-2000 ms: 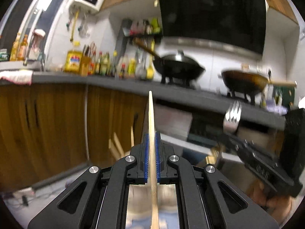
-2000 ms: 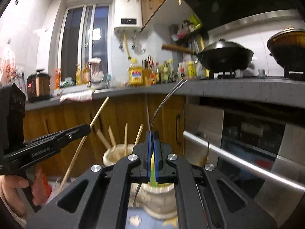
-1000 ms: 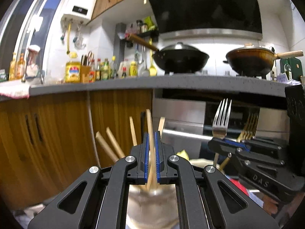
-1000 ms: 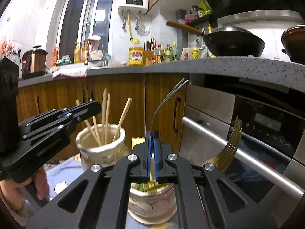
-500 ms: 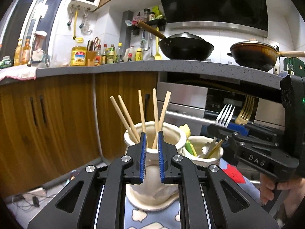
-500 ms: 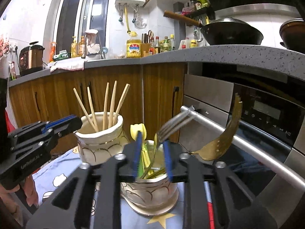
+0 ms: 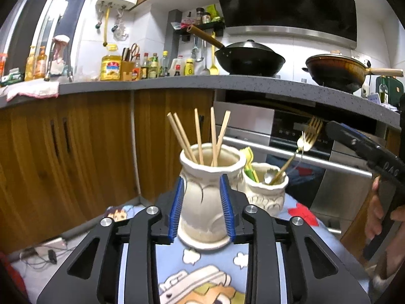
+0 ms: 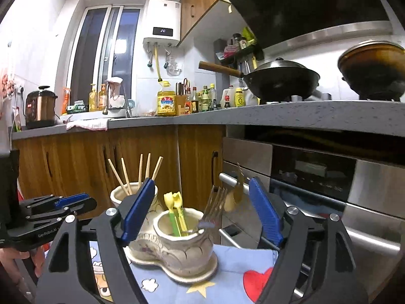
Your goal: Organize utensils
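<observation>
Both sets of jaws opening, nothing gripped; risk of tipping the tall jar (image 7: 209,192) at frame centre if left gripper (image 7: 201,209) brushes it withdrawing.

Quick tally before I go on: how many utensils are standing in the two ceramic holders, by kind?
Chopsticks, in the tall holder: 5
Forks, one gold and one silver, in the short holder: 2
Yellow-green plastic utensils, exact kind unclear, in the short holder: 2
Total: 9
</observation>
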Tool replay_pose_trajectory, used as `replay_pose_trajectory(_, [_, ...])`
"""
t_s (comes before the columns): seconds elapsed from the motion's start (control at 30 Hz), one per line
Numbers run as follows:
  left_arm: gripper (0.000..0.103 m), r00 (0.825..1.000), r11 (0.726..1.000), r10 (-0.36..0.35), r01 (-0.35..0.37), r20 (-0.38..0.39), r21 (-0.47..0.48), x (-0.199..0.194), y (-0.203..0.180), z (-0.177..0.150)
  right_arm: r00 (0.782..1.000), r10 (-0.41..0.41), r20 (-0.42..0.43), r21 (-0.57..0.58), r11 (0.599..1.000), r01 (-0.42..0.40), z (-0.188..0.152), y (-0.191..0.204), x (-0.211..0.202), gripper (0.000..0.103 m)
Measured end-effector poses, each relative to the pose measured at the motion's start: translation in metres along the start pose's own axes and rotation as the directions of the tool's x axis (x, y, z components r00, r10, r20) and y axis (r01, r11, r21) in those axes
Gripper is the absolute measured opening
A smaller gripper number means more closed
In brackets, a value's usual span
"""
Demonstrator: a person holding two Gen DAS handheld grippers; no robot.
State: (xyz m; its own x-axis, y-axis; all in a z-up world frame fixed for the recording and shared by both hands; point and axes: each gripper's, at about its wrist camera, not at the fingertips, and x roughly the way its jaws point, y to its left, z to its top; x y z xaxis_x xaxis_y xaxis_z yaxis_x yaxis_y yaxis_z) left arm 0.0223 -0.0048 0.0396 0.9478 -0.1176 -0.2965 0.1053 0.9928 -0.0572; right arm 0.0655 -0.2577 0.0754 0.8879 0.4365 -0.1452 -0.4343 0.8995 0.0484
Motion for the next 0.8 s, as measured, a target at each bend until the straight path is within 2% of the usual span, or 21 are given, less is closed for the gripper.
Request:
replay_pose_trajectory(0.13, [0.038, 0.999, 1.000, 0.010, -0.010, -0.032, 0.009, -0.007, 0.000, -0.014, 0.996, 0.029, -0.084, -0.003, 1.000, -0.029, -0.016, 0.002, -0.007, 0.082])
replay_pose_trajectory(0.3, [0.050, 0.996, 1.000, 0.022, -0.022, -0.082, -0.001, -0.013, -0.001, -0.037, 0.974, 0.025, -0.226, -0.070, 0.997, -0.042, -0.050, 0.018, -0.005, 0.087])
replay_pose_trajectory(0.4, [0.069, 0.995, 0.999, 0.044, -0.045, -0.093, -0.013, -0.014, 0.000, -0.043, 0.958, 0.024, -0.285, -0.086, 0.995, -0.050, -0.064, 0.026, -0.001, 0.088])
replay_pose_trajectory(0.47, [0.084, 0.995, 0.998, 0.065, -0.065, -0.075, -0.006, -0.015, -0.002, -0.042, 0.958, 0.015, -0.287, -0.088, 0.995, -0.042, -0.067, 0.031, 0.000, 0.092])
replay_pose_trajectory(0.5, [0.087, 0.995, 0.997, 0.082, -0.082, -0.059, 0.004, -0.015, -0.004, -0.040, 0.960, 0.005, -0.279, -0.091, 0.995, -0.032, -0.067, 0.032, -0.001, 0.097])
replay_pose_trajectory(0.53, [0.091, 0.995, 0.996, 0.091, -0.091, -0.047, 0.011, -0.015, -0.005, -0.038, 0.964, -0.012, -0.265, -0.097, 0.995, -0.014, -0.068, 0.033, -0.001, 0.098])
replay_pose_trajectory(0.67, [0.097, 0.994, 0.993, 0.111, -0.112, 0.015, 0.034, -0.015, -0.009, -0.029, 0.972, -0.086, -0.218, -0.127, 0.990, 0.059, -0.066, 0.034, -0.001, 0.098])
replay_pose_trajectory(0.8, [0.098, 0.993, 0.992, 0.112, -0.114, 0.032, 0.048, -0.010, -0.005, -0.028, 0.974, -0.122, -0.189, -0.096, 0.990, 0.105, -0.068, 0.027, 0.002, 0.098])
